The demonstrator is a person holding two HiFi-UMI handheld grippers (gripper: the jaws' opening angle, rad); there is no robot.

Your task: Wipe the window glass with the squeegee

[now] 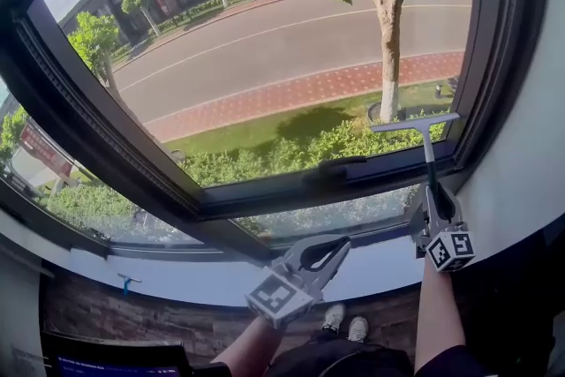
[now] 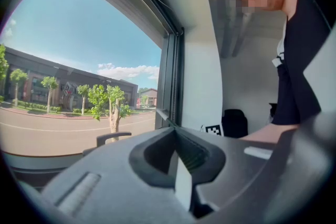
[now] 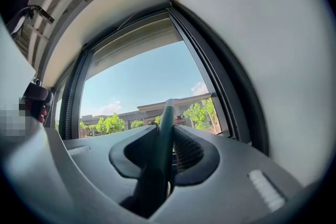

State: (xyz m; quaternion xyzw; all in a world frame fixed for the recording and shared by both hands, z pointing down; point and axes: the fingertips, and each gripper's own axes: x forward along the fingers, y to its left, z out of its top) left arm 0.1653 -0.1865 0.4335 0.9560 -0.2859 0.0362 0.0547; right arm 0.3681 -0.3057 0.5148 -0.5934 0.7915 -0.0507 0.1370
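The squeegee (image 1: pixel 427 146) stands upright against the lower right corner of the window glass (image 1: pixel 291 57), its pale blade (image 1: pixel 415 124) level across the pane. My right gripper (image 1: pixel 433 194) is shut on the squeegee's dark handle (image 3: pixel 168 113) from below. In the right gripper view the handle runs up between the jaws toward the glass (image 3: pixel 142 81). My left gripper (image 1: pixel 338 245) hangs lower, in front of the sill, shut with nothing in it. Its jaws meet at the tip in the left gripper view (image 2: pixel 176 136), apart from the glass (image 2: pixel 79 71).
A dark window frame (image 1: pixel 499 57) surrounds the tilted sash, with a black window handle (image 1: pixel 340 168) on its bottom rail. A pale sill (image 1: pixel 177 278) runs below, and a white wall (image 1: pixel 521 181) stands at the right. The person's shoes (image 1: pixel 344 324) show underneath.
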